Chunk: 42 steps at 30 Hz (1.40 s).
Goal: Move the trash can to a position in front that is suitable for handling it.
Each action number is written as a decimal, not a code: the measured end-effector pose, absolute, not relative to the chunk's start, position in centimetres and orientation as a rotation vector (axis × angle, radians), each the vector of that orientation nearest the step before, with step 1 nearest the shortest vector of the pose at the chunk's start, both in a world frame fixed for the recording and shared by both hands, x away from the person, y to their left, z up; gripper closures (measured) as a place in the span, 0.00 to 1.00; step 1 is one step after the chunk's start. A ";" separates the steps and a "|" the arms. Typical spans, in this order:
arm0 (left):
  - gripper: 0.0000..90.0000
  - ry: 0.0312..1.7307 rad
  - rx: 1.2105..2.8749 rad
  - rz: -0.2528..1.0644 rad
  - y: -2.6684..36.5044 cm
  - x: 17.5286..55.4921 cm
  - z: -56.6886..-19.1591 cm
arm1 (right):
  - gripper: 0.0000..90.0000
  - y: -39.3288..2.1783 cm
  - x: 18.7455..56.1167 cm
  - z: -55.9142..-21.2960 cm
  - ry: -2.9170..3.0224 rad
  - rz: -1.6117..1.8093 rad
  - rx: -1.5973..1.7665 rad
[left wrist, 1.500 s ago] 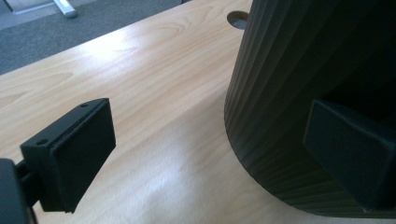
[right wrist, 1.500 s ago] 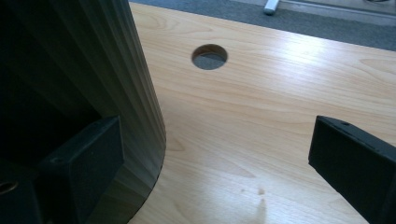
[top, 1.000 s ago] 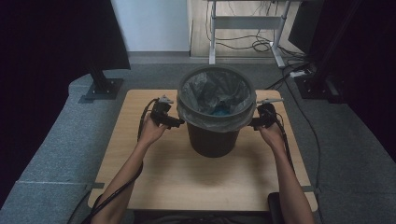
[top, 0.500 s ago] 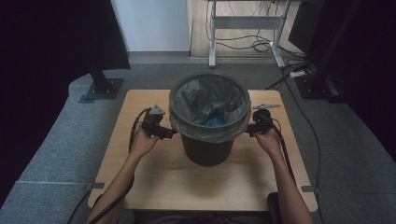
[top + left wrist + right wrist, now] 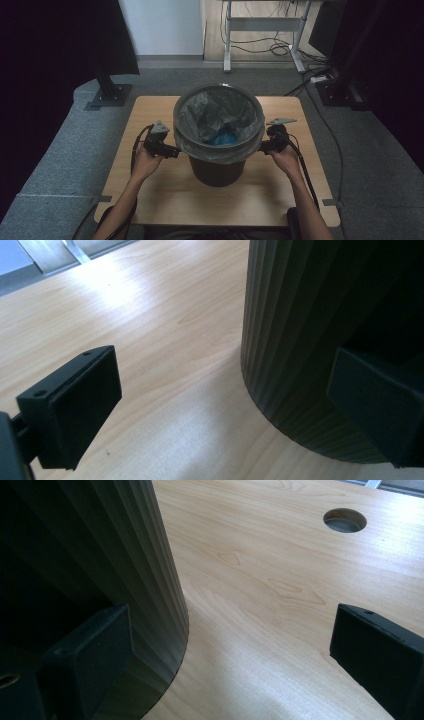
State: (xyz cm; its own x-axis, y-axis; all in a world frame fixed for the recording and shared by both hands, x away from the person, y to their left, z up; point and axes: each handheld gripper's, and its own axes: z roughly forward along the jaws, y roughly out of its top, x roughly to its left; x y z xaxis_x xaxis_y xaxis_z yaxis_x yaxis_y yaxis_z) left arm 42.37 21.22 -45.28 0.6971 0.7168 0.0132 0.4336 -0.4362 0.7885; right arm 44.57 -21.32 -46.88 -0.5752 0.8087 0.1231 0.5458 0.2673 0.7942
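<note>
Fingers of both grippers are standing wide apart, and nothing is being pinched between them. In the left gripper view one finger is hanging over the bare wood, while the other is sitting right beside the ribbed dark wall of the bin; I cannot tell if it is touching the wall or only very near. The right gripper view is showing the mirror picture: one finger is close to the ribbed wall and the other is out over the table, near a round cable hole.

From the high view, the bin is standing upright in the middle of the table, with a grey liner bag folded over its rim and something blue lying inside. The left gripper is waiting at the left side of the bin and the right gripper at the right side, both just under the rim and at about equal closeness.

The important relation is this: the bin lies between the two grippers, its long axis is going straight up, and each gripper is pointing inward toward the wall. I judge that neither hand is nearer, so any lift or shift of the bin is needing both sides together.
</note>
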 end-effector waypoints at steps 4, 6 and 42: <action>0.01 0.877 2.087 0.438 21.4 41.4 -45.4 | 0.04 -21.2 43.7 -47.0 2.235 1.221 1.242; 0.01 0.873 2.088 0.438 21.6 40.7 -45.4 | 0.04 -21.1 43.2 -47.1 2.236 1.232 1.234; 0.00 1.160 2.066 0.414 27.9 38.4 -51.3 | 0.00 -27.4 37.9 -50.8 2.145 1.061 1.366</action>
State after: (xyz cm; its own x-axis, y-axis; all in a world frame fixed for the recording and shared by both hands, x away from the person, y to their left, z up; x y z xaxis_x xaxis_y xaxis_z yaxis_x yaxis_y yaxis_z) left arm 38.37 27.87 -51.26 0.5436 0.8367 -0.0664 0.6055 -0.3361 0.7214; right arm 37.95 -27.42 -50.78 -0.4527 0.8886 0.0744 0.5983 0.2408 0.7642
